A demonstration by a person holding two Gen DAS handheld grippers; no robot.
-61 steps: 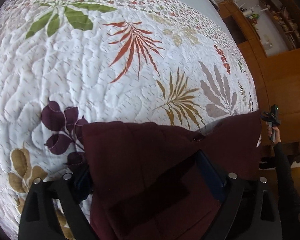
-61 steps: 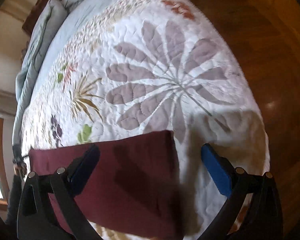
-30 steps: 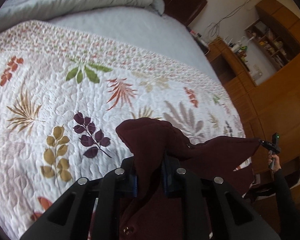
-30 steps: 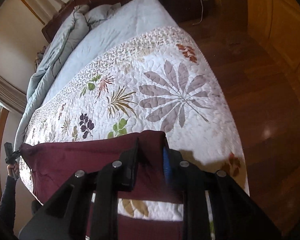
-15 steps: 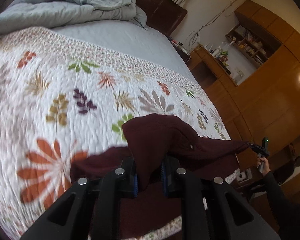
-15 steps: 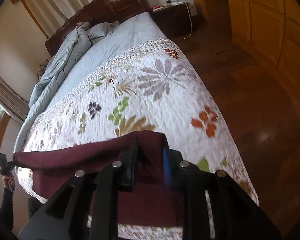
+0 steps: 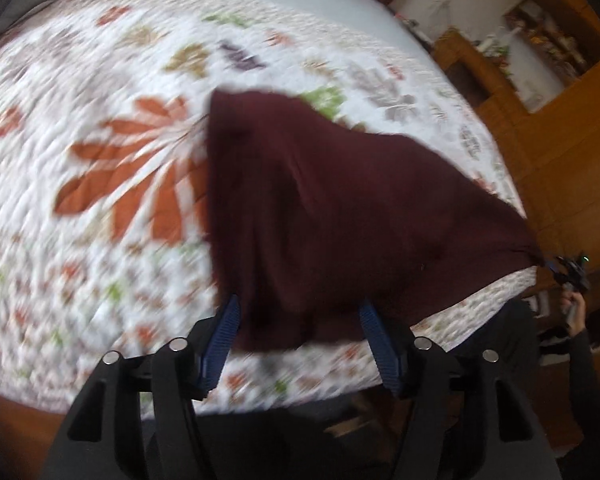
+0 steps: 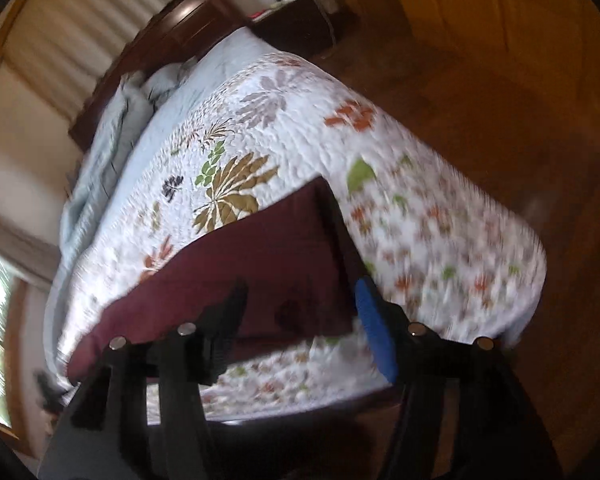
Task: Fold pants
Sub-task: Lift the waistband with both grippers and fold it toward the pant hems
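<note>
The dark maroon pants (image 7: 340, 216) lie folded on the floral quilt (image 7: 100, 128) near the foot edge of the bed. My left gripper (image 7: 300, 320) is open, its blue pads apart on either side of the near corner of the cloth, holding nothing. My right gripper (image 8: 300, 304) is open too, over the other end of the pants (image 8: 260, 264). In the left wrist view the right gripper (image 7: 572, 272) shows small at the pants' far corner. Both views are motion-blurred.
The quilt (image 8: 420, 184) covers the foot of a bed with a grey-blue duvet (image 8: 108, 144) and dark headboard (image 8: 172, 28) at the far end. Wooden floor (image 8: 500, 100) surrounds the bed. Wooden cabinets and shelves (image 7: 552, 60) stand beyond the bed.
Both grippers held the pants lifted and stretched half a second ago. Now both have opened, the pants have dropped onto the quilt, and both grippers have pulled back toward the foot edge.
</note>
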